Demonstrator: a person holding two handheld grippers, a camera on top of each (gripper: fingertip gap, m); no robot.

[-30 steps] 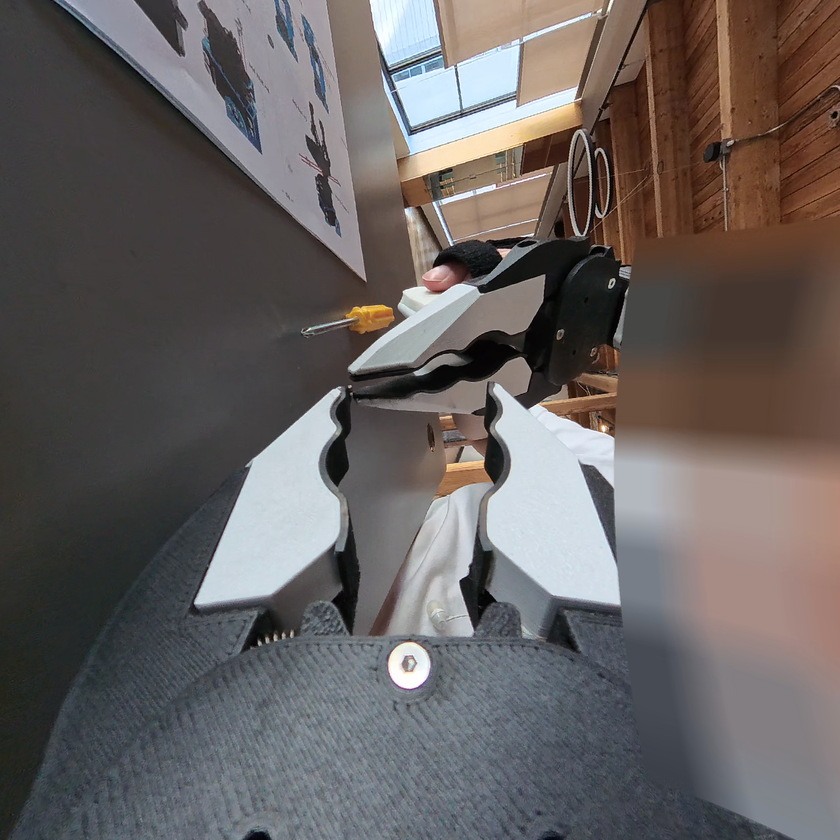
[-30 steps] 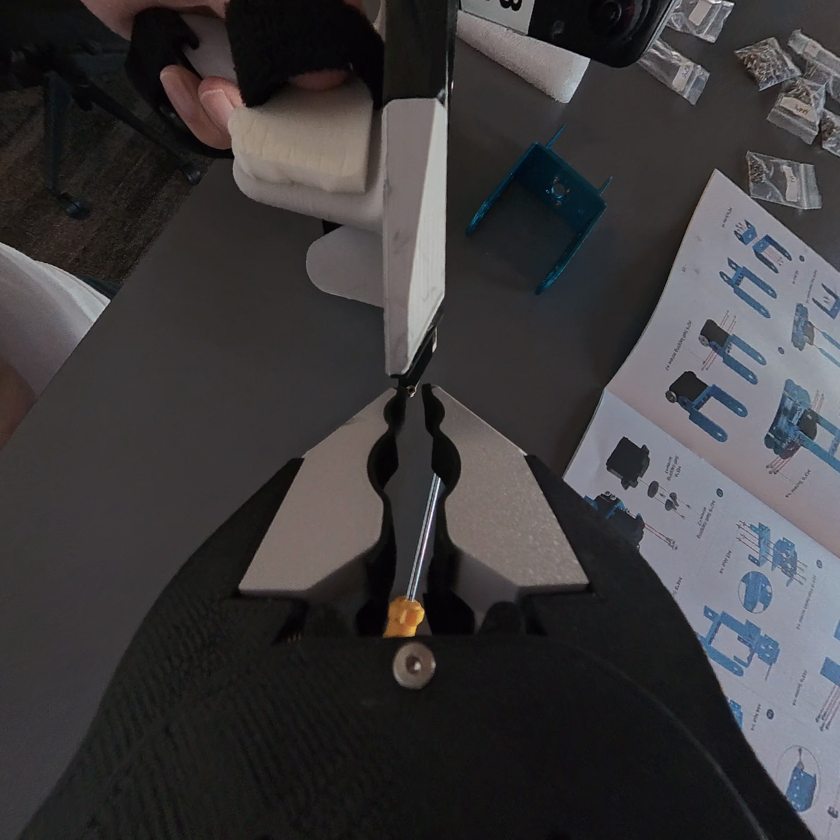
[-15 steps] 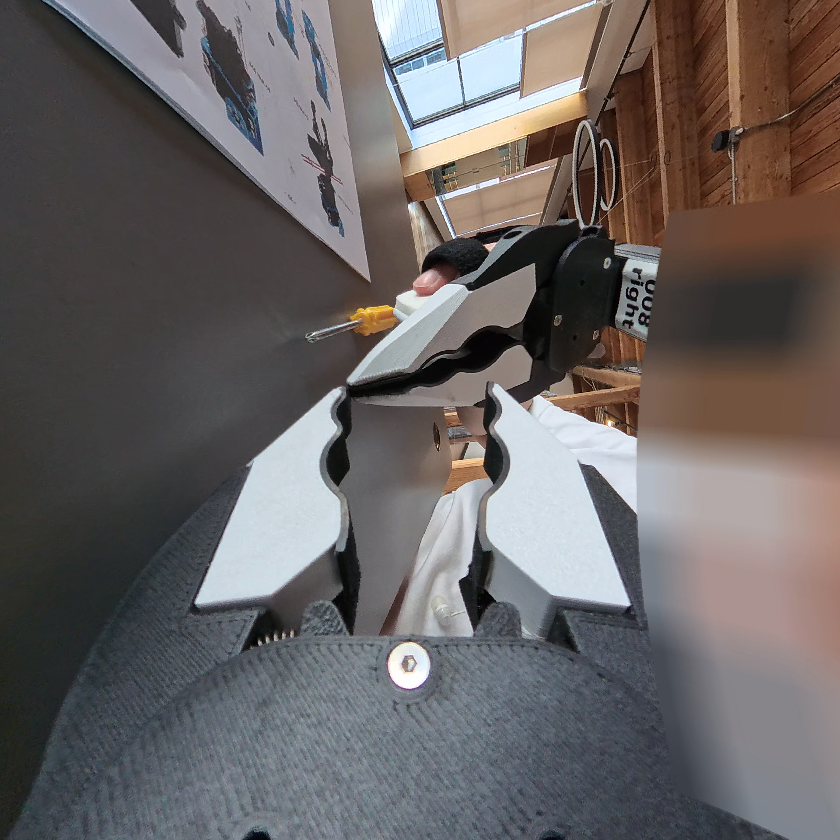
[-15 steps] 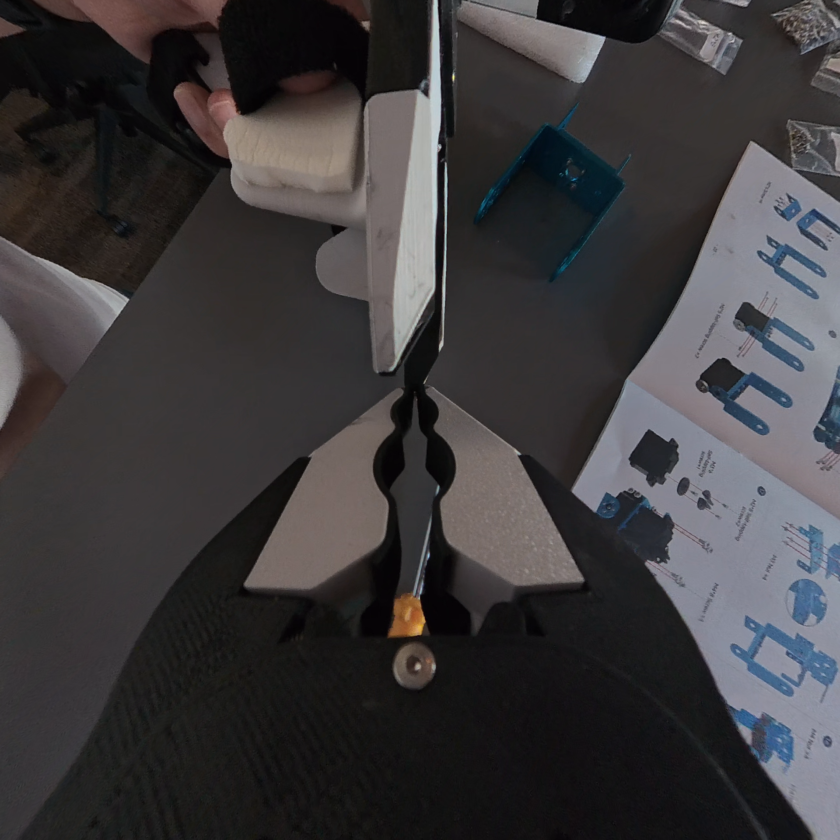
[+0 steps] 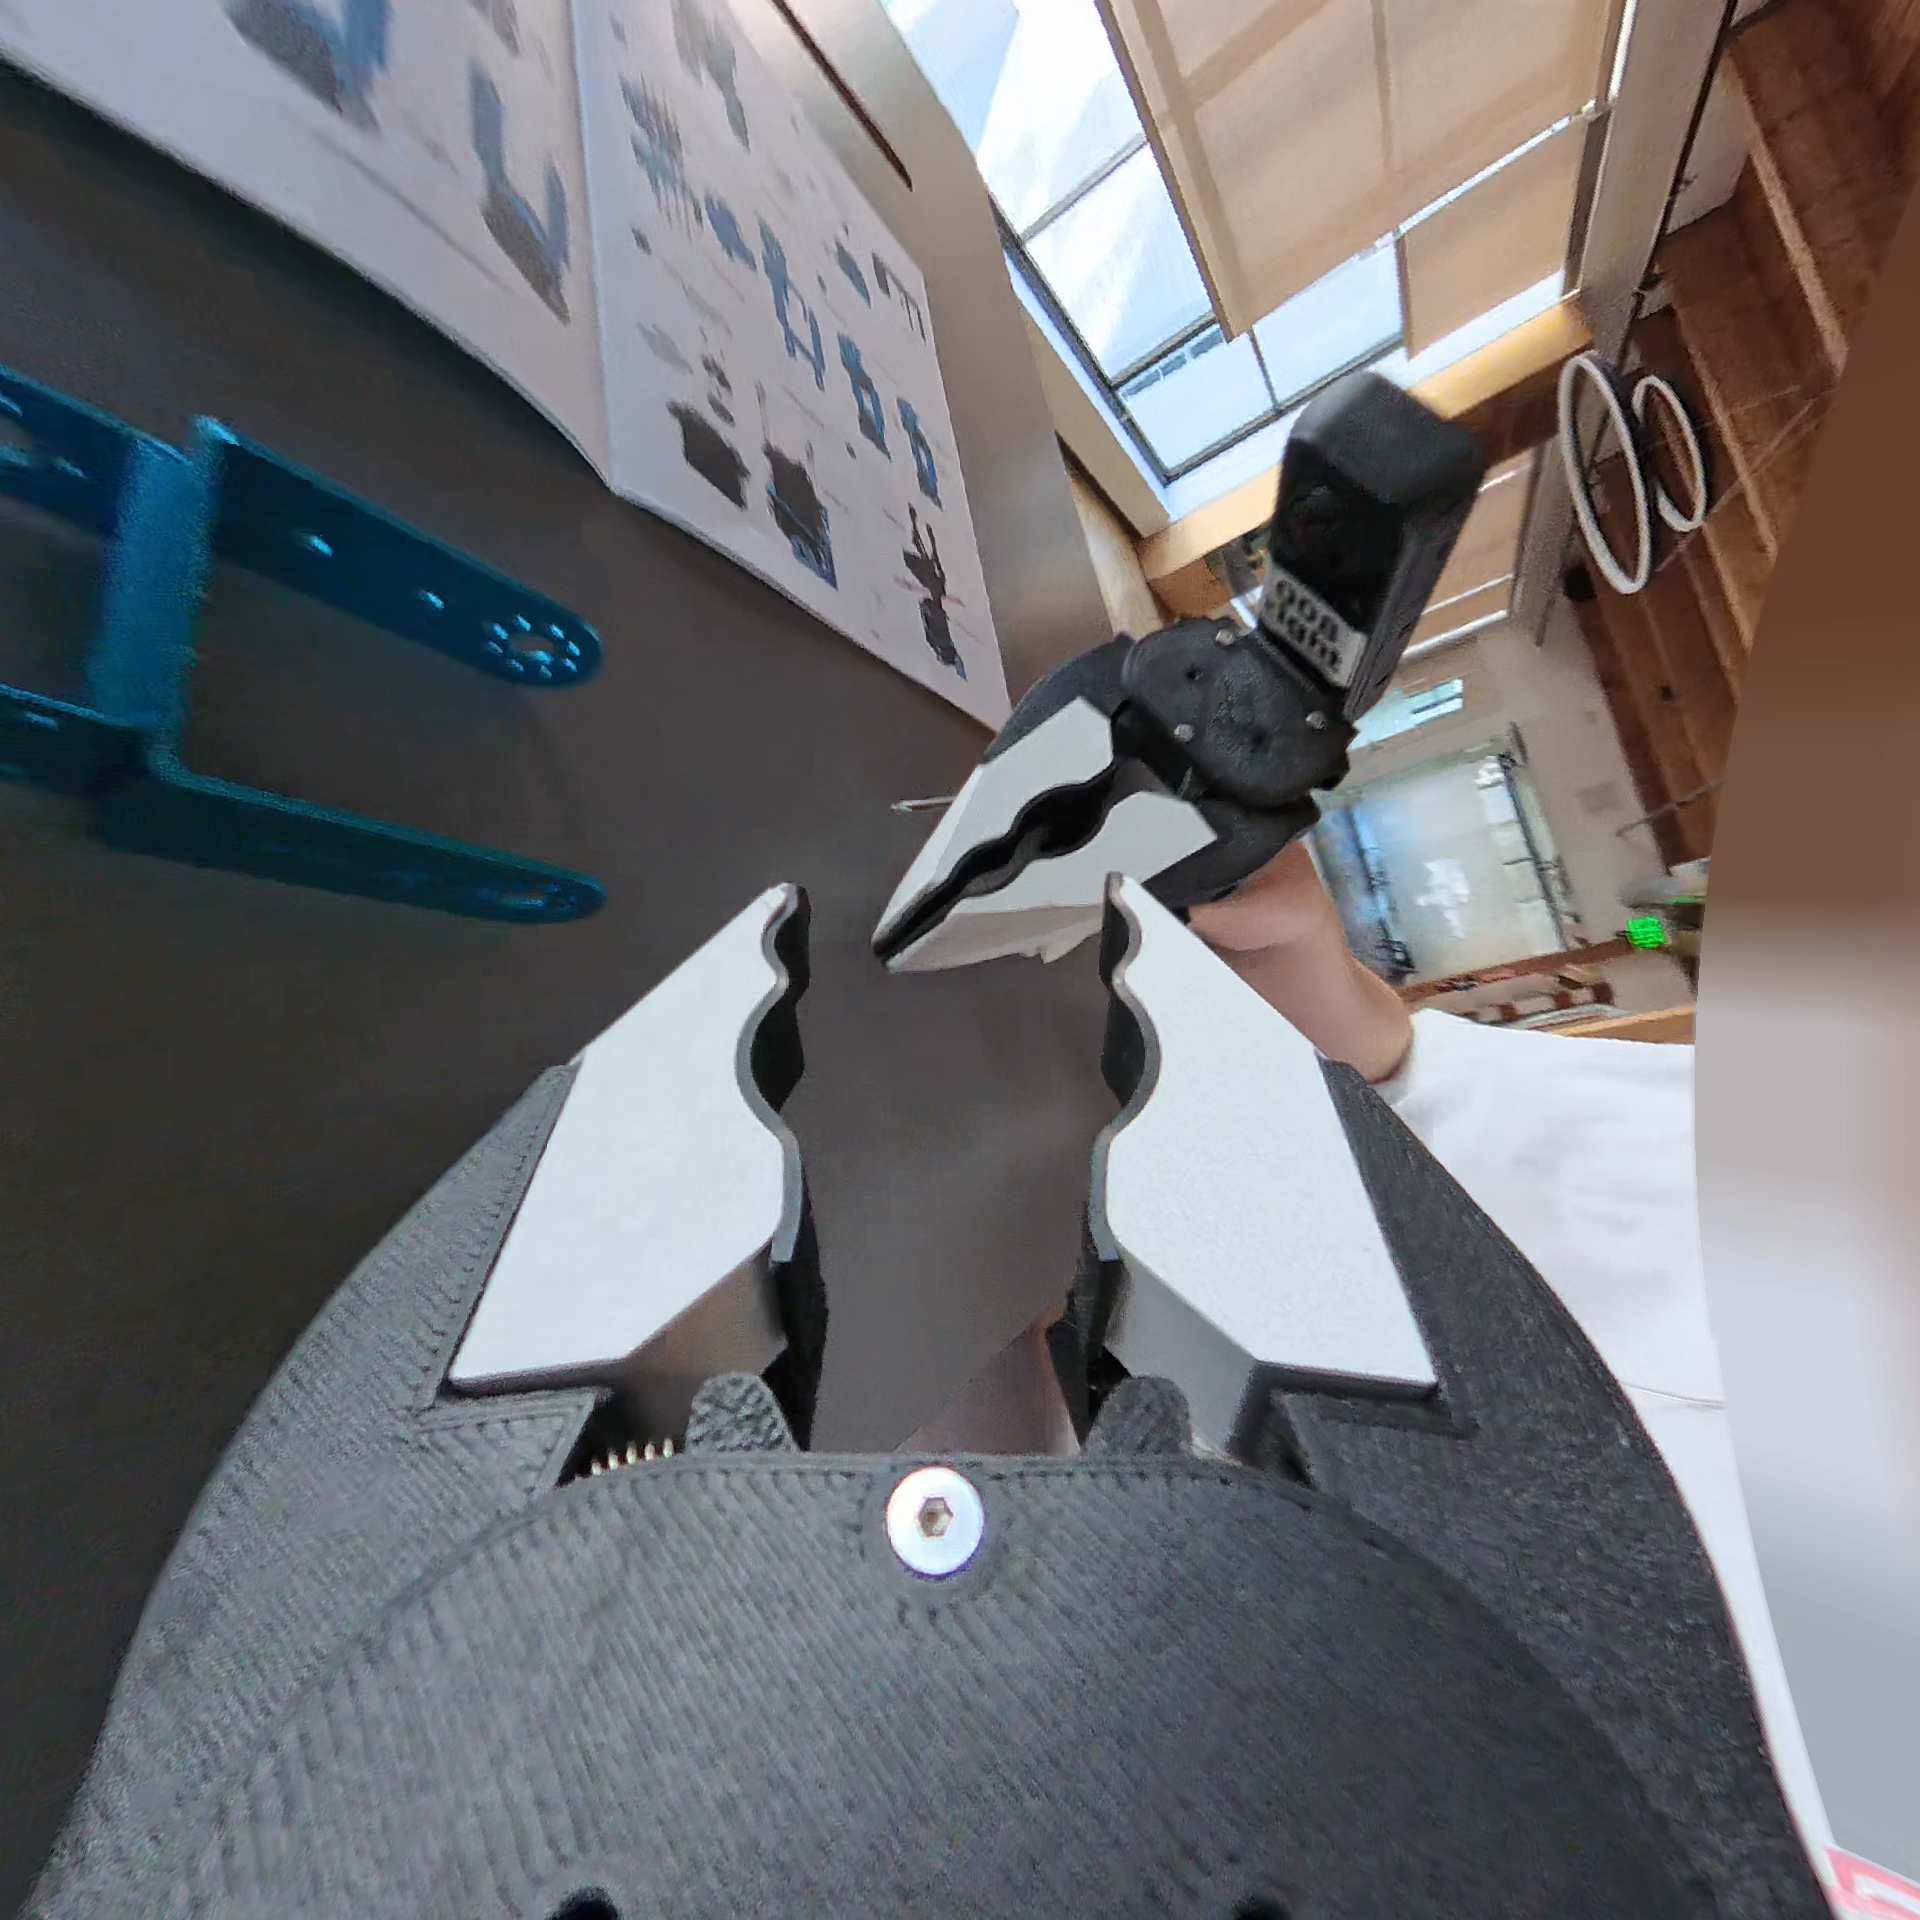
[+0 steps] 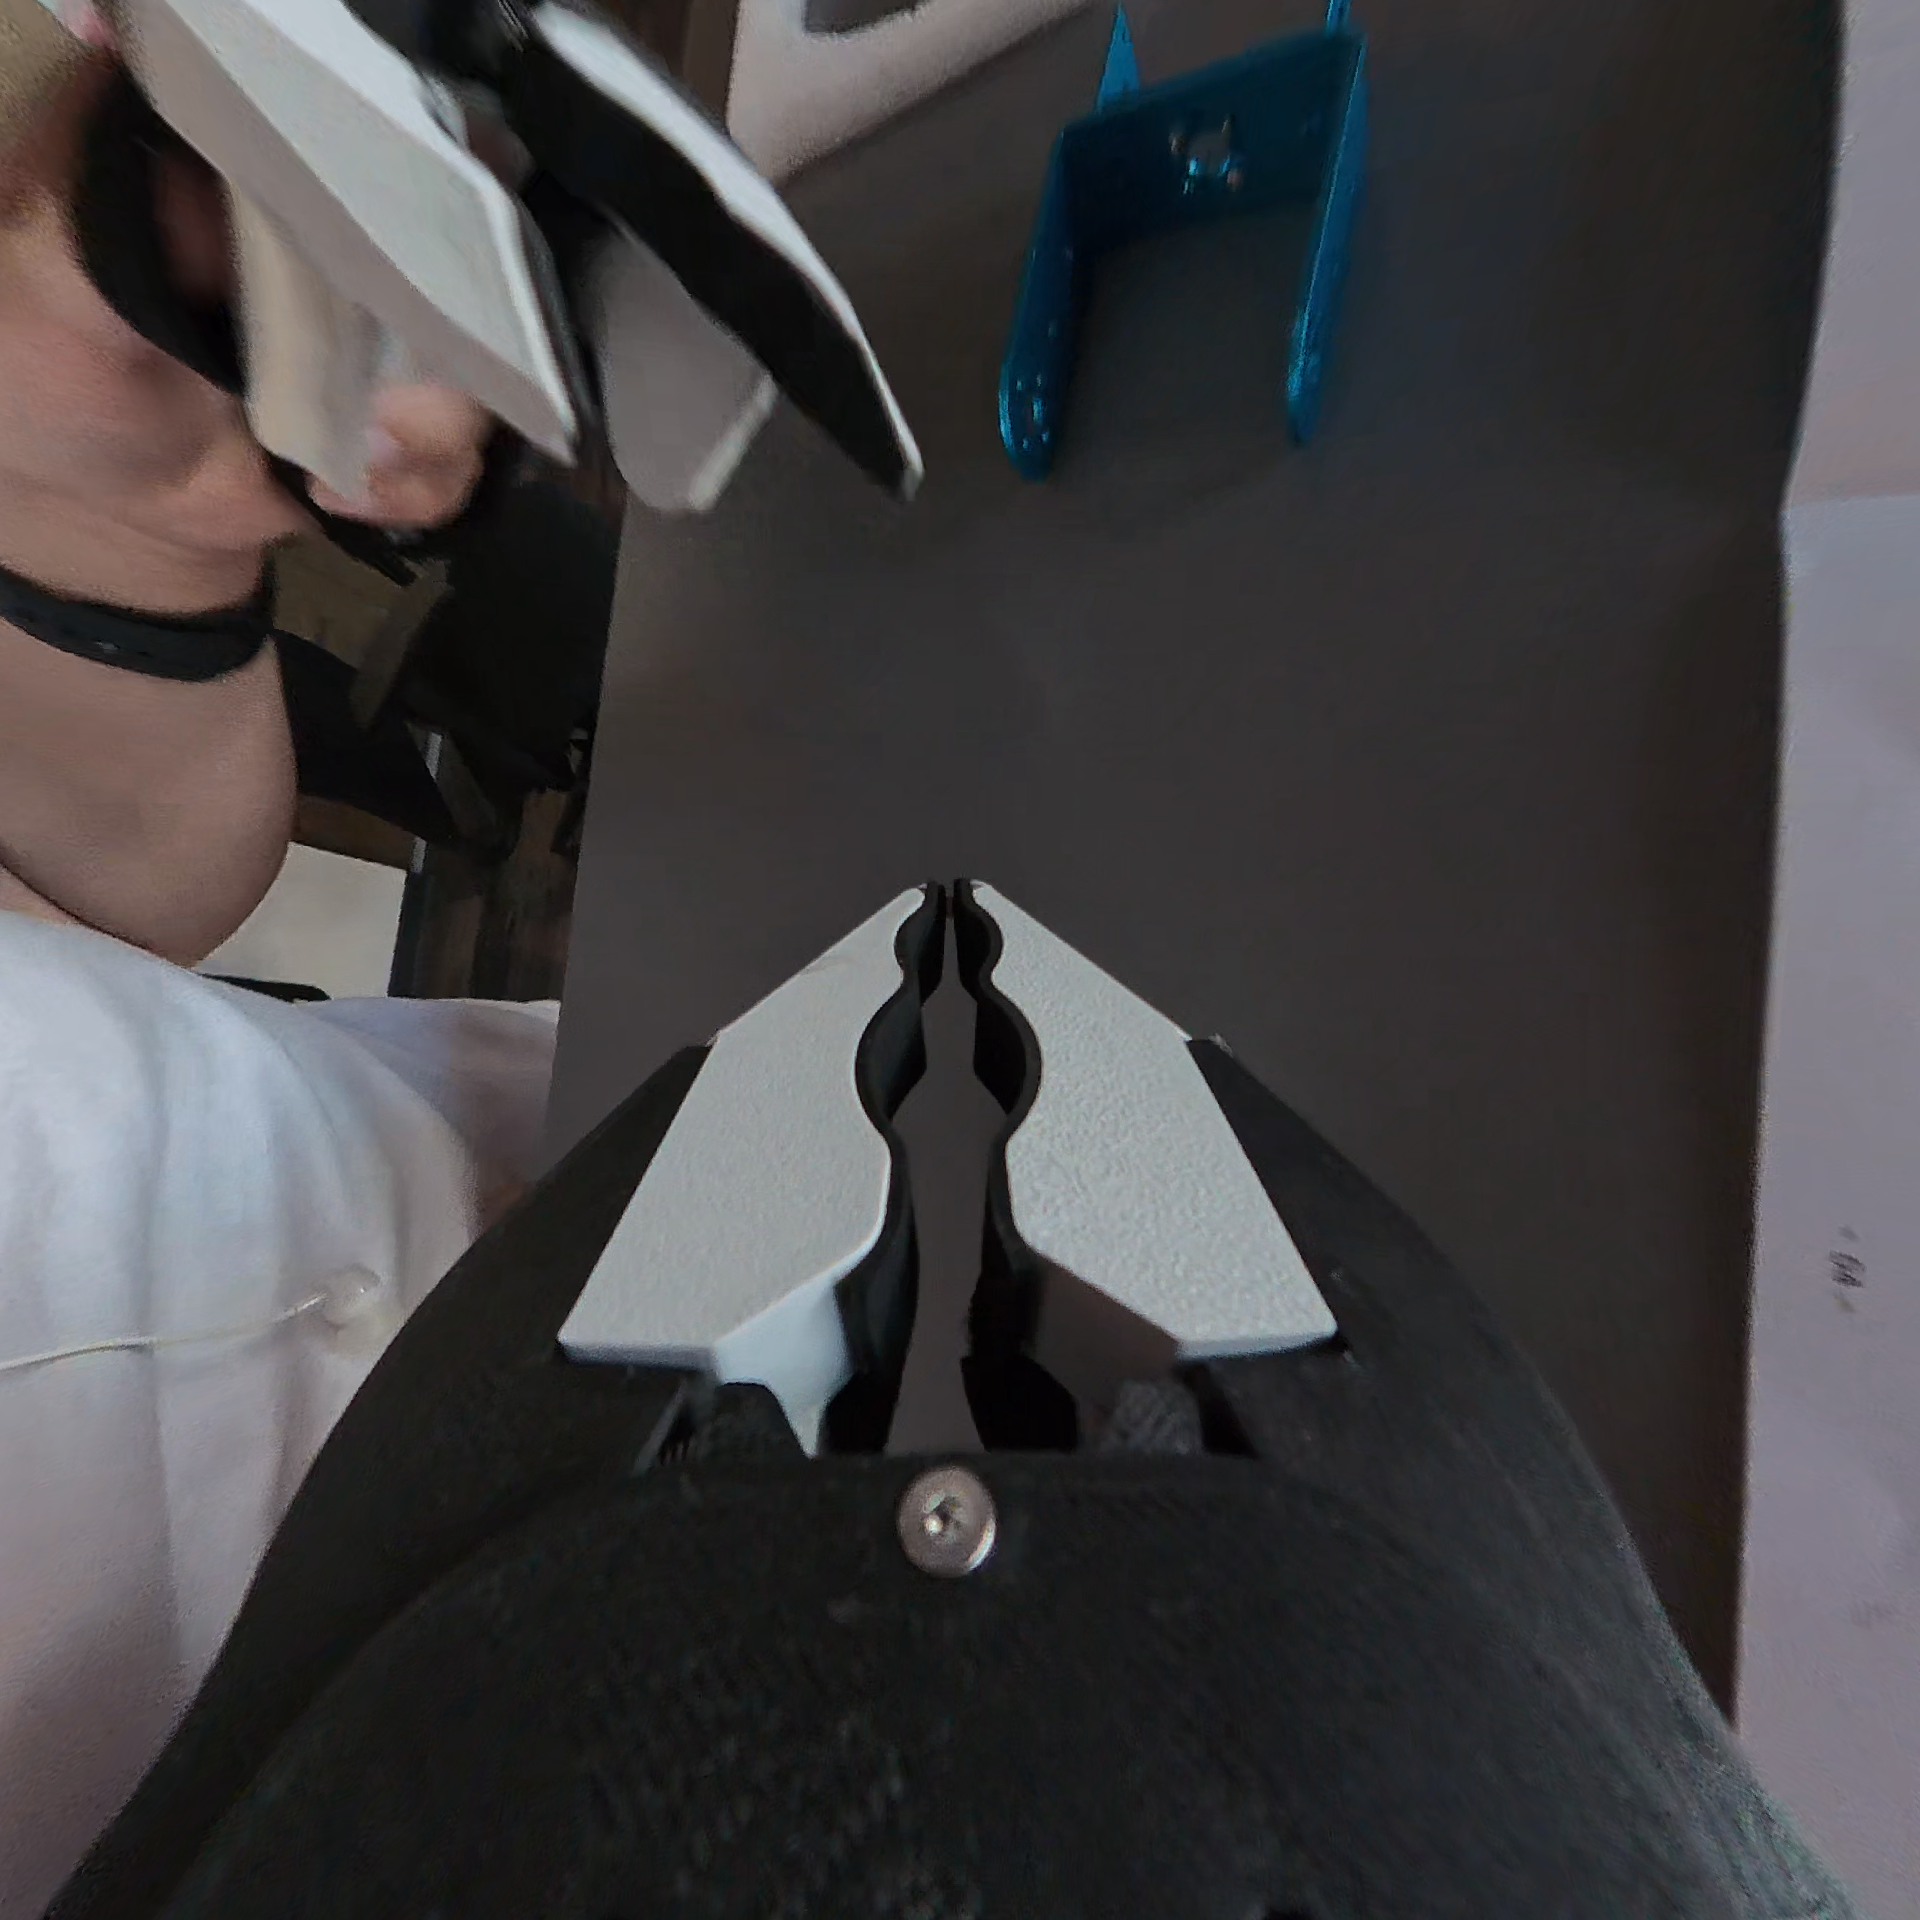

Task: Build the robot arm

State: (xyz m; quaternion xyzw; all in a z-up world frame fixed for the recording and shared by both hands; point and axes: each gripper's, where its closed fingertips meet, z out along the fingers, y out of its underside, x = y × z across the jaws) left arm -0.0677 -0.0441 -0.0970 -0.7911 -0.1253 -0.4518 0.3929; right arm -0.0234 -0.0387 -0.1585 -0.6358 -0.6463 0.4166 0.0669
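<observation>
My left gripper (image 5: 956, 902) is open and empty, held sideways close over the dark grey table (image 5: 312, 1091). My right gripper (image 6: 948, 891) is shut, with nothing visible between its tips. In the left wrist view the right gripper (image 5: 888, 951) hangs just beyond my left fingertips, apart from them. A thin metal shaft tip (image 5: 914, 805) pokes out behind it on the table. In the right wrist view the left gripper (image 6: 732, 462) is up at the top left, blurred, with its jaws apart. A blue U-shaped metal bracket (image 6: 1184, 239) lies on the table beyond both grippers; it also shows in the left wrist view (image 5: 312, 665).
A printed instruction sheet (image 5: 779, 312) lies on the table past the bracket, and its edge shows at the right (image 6: 1849, 935). A white foam piece (image 6: 810, 94) lies at the far end. The person's hand (image 6: 125, 499) and white shirt (image 6: 156, 1143) are at the left, off the table edge. The tips of one gripper are about 8 centimetres away from the tips of the other.
The two grippers were tip to tip and have drawn apart. The right gripper has lifted off over the screwdriver, which no longer shows under it. The left view has swung and the bracket has come into it.
</observation>
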